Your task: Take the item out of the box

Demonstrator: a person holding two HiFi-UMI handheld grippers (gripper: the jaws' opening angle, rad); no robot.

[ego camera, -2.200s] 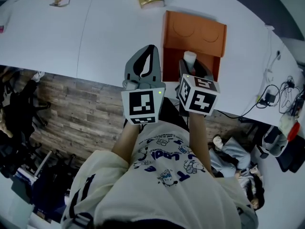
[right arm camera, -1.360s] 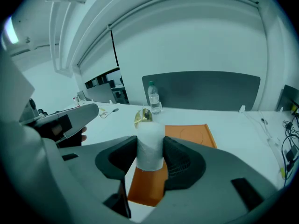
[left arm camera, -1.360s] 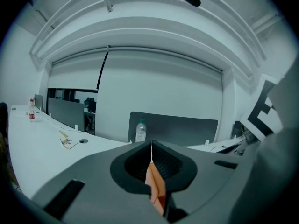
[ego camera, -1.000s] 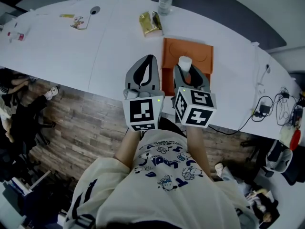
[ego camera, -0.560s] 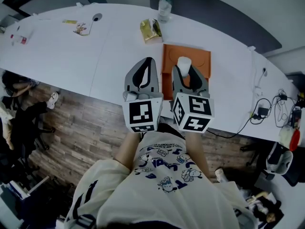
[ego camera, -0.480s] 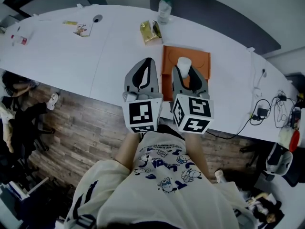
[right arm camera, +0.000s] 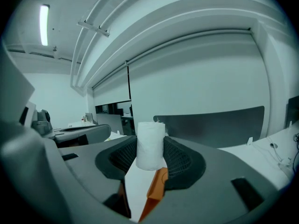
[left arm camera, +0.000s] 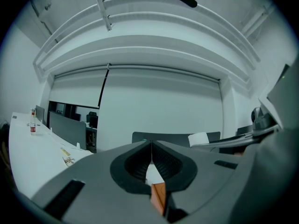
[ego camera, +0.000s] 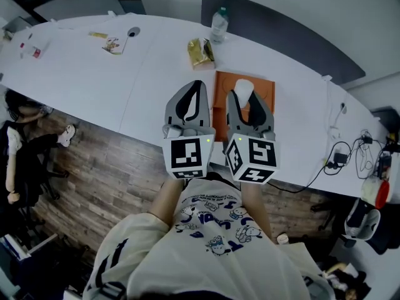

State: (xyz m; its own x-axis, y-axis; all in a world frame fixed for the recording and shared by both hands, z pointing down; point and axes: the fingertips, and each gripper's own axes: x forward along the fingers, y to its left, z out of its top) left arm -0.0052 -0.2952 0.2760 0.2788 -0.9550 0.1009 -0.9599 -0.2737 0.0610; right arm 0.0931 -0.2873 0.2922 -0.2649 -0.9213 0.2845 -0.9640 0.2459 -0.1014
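A white roll (right arm camera: 150, 145) stands upright between the ribbed pads of my right gripper (right arm camera: 150, 149), which is shut on it. In the head view that roll (ego camera: 243, 88) is held high above the orange box (ego camera: 220, 96) on the white table (ego camera: 94, 74). My left gripper (ego camera: 197, 85) hangs level beside the right one (ego camera: 244, 96), shut, its tips touching with nothing between them (left arm camera: 151, 143). A corner of the orange box (left arm camera: 159, 197) shows below the left jaws. The box's inside is hidden behind the grippers.
A water bottle (ego camera: 218, 25) and a gold snack bag (ego camera: 201, 52) lie beyond the box. A dark partition (ego camera: 281, 36) runs along the far side. Cables and a charger (ego camera: 340, 155) sit at the table's right end. Small items (ego camera: 112, 44) lie far left. A wooden floor lies below the near edge.
Both grippers and the roll have risen well away from the box, and the table looks smaller and farther below. The left gripper has stayed shut beside the right one.
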